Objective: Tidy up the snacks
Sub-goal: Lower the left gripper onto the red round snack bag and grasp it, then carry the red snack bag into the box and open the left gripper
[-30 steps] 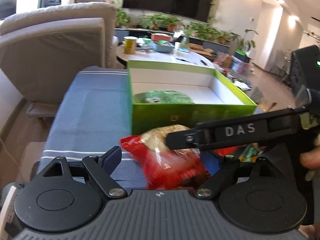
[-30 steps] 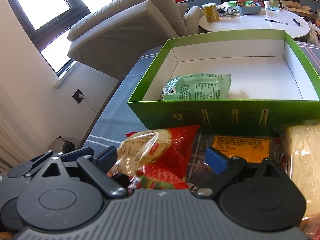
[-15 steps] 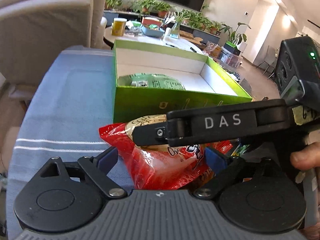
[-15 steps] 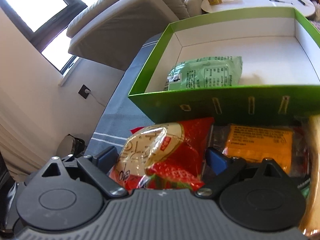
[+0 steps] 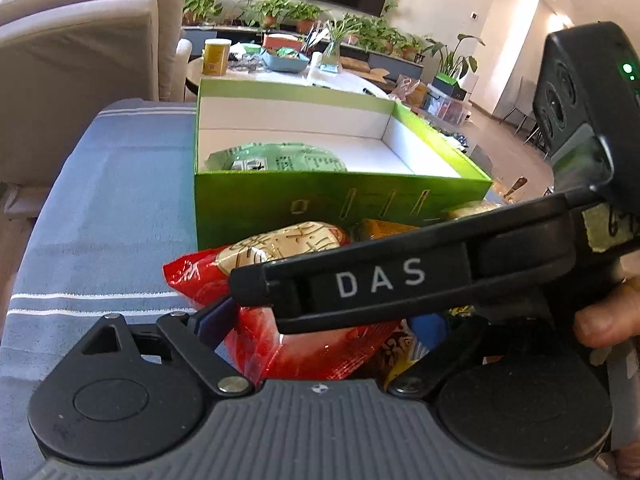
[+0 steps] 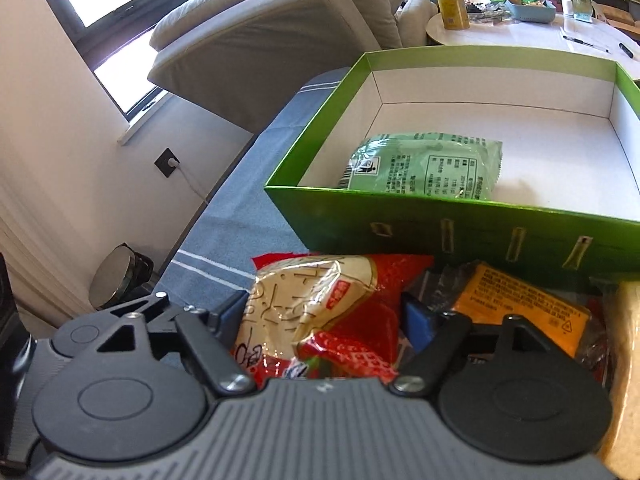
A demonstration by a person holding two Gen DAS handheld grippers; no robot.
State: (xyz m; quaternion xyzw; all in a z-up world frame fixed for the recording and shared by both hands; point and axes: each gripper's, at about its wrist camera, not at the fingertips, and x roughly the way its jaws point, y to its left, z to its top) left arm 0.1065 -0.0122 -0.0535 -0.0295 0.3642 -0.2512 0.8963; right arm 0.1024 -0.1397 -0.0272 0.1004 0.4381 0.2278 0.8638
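Note:
A red snack bag [image 5: 276,332] [image 6: 328,312] with a beige label lies on the blue cloth in front of a green box [image 5: 336,204] [image 6: 460,236]. Both grippers straddle it. My left gripper [image 5: 324,320] has its blue pads on either side of the bag, jaws wide. My right gripper [image 6: 326,316] also has its pads at the bag's sides and crosses the left wrist view as a black bar marked DAS [image 5: 400,280]. A green snack packet [image 5: 280,158] [image 6: 424,168] lies inside the box.
An orange packet [image 6: 520,308] and a tan packet [image 6: 628,360] lie right of the red bag. A beige sofa [image 6: 272,40] stands left. A round white table [image 6: 532,28] with a yellow can [image 6: 452,10] stands behind the box.
Both grippers have moved closer to the red bag and the box. The right gripper has risen slightly and tilted across the left view. The bag still lies in the same place.

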